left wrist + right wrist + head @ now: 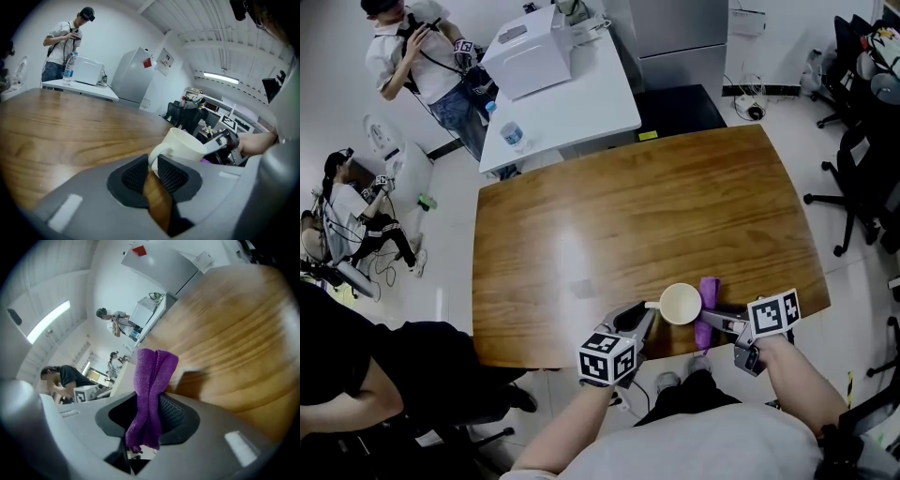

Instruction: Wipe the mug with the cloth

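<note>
A white mug (681, 303) stands near the front edge of the wooden table (628, 216), its handle turned to the left. My left gripper (648, 313) is shut on that handle; in the left gripper view the handle sits pinched between the two pads (136, 174), with the mug (187, 145) just beyond. My right gripper (713, 318) is at the mug's right side, shut on a purple cloth (708, 290). In the right gripper view the folded cloth (152, 376) stands up from between the jaws of the right gripper (147, 414).
A white table (581, 98) with a white box (530, 52) and a water bottle (512, 134) stands behind. Two people stand at the far left (417, 56), another in black sits close at the lower left (356, 366). Office chairs (862, 169) are on the right.
</note>
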### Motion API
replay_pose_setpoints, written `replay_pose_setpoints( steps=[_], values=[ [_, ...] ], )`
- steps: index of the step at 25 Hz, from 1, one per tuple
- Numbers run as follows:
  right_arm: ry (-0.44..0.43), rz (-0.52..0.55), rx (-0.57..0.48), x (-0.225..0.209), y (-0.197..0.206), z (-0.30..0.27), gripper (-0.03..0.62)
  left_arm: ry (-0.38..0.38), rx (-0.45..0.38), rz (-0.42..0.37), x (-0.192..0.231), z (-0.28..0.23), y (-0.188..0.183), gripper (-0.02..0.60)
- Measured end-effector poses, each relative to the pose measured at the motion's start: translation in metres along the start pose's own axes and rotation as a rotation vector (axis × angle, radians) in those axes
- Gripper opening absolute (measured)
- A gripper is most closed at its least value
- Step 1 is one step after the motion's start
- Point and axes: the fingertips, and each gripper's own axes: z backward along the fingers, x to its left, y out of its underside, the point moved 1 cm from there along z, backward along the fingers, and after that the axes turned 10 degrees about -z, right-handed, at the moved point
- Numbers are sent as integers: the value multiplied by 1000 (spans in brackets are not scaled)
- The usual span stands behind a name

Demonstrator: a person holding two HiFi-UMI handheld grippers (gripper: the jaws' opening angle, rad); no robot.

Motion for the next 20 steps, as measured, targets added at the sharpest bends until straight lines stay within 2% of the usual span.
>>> replay_pose_setpoints(
  steps=[2, 4, 10, 12, 15, 20],
  values=[
    [82, 57, 25, -9, 3, -5, 134, 5, 2, -2, -1, 2, 1, 55],
    [128, 90, 42, -14, 5, -8, 133, 10, -1, 1, -1, 4, 2, 58],
    [159, 97, 21, -16, 6, -7, 133, 15, -5, 0, -3, 7, 4, 61],
    [151, 106, 0, -7, 7, -2, 133, 21, -4, -2, -2, 8, 5, 62],
    [94, 92, -47, 15, 8, 11, 133, 31, 0, 2, -4, 9, 6, 63],
    [-4, 68, -118, 48, 10, 36, 133, 26, 6, 57, -14, 10, 9, 69]
  ],
)
